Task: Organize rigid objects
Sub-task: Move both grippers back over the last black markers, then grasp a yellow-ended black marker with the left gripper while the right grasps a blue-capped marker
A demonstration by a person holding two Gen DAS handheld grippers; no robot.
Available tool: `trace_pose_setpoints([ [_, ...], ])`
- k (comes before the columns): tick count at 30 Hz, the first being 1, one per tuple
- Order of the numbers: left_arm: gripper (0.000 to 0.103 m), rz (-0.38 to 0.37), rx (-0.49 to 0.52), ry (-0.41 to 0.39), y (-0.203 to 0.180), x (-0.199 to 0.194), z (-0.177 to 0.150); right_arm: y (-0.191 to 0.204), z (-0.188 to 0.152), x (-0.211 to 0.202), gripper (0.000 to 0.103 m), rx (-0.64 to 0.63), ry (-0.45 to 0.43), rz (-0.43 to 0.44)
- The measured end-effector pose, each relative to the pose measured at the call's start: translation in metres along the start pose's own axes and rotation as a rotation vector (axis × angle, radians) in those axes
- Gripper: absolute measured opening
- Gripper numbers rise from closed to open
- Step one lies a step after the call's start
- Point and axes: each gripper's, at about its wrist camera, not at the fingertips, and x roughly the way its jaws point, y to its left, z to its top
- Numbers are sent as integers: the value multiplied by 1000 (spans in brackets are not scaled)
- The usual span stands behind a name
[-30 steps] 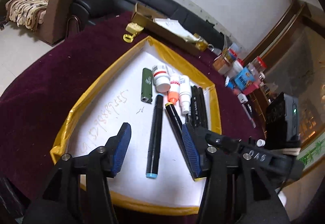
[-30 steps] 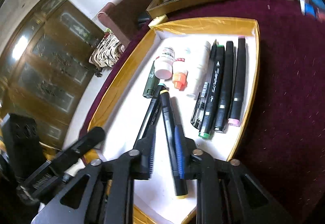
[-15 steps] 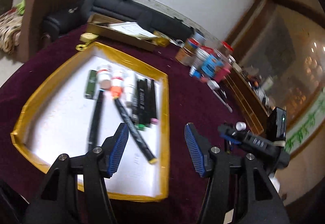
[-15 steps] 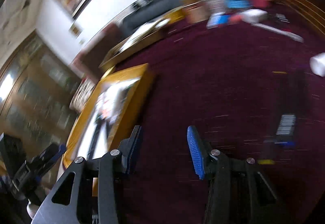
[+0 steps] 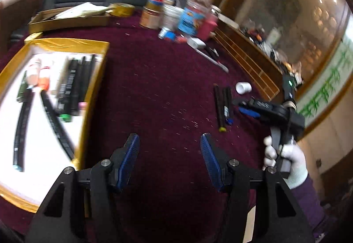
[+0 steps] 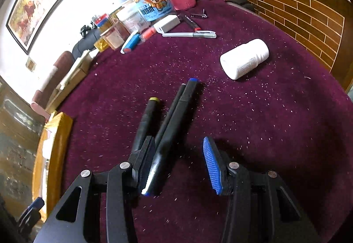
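Both grippers have swung away from the gold-edged tray (image 5: pixel 97 88) since a second ago, out over bare maroon tablecloth (image 5: pixel 165 79); the right one, which then had its jaws nearly shut around a yellow-tipped marker in the tray, now sits over the loose markers at the table's right side. Largest of the task's things is that tray (at the far left of the left wrist view), with markers and small bottles lying in it; next the white bottle (image 6: pixel 245 61) on its side, well apart from the tray; then the blue-capped marker (image 6: pixel 171 137) and a yellow-tipped marker (image 6: pixel 146 122) flat on the cloth just beside each other. Right gripper (image 6: pixel 178 163): jaws partly open, blue-capped marker lying between them against the left pad, the right pad clear of it. Left gripper (image 5: pixel 169 161): jaws about half open over bare cloth, holding nothing.
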Motion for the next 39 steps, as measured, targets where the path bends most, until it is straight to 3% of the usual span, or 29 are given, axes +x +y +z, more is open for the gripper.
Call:
trace_pose_setpoints([
  [11, 56, 18, 129, 69, -53, 42, 4, 26, 5, 1, 44, -248, -70, -294],
  [14, 56, 16, 148, 85, -62, 54, 8, 15, 13, 8, 44, -241, -66, -347],
  [16, 56, 21, 165, 89, -68, 62, 11, -4, 16, 15, 47, -171, -36, -257],
  [23, 56, 47, 242, 93, -94, 105, 31, -58, 19, -4, 51, 72, -103, 91],
  [28, 56, 76, 290, 127, -110, 148, 49, -57, 15, -4, 51, 81, -107, 93],
  [32, 55, 140, 360, 176, -116, 180, 52, -59, 15, -4, 51, 90, -108, 106],
  [39, 56, 150, 391, 153, -117, 184, 52, -59, 17, -2, 53, 85, -107, 109],
])
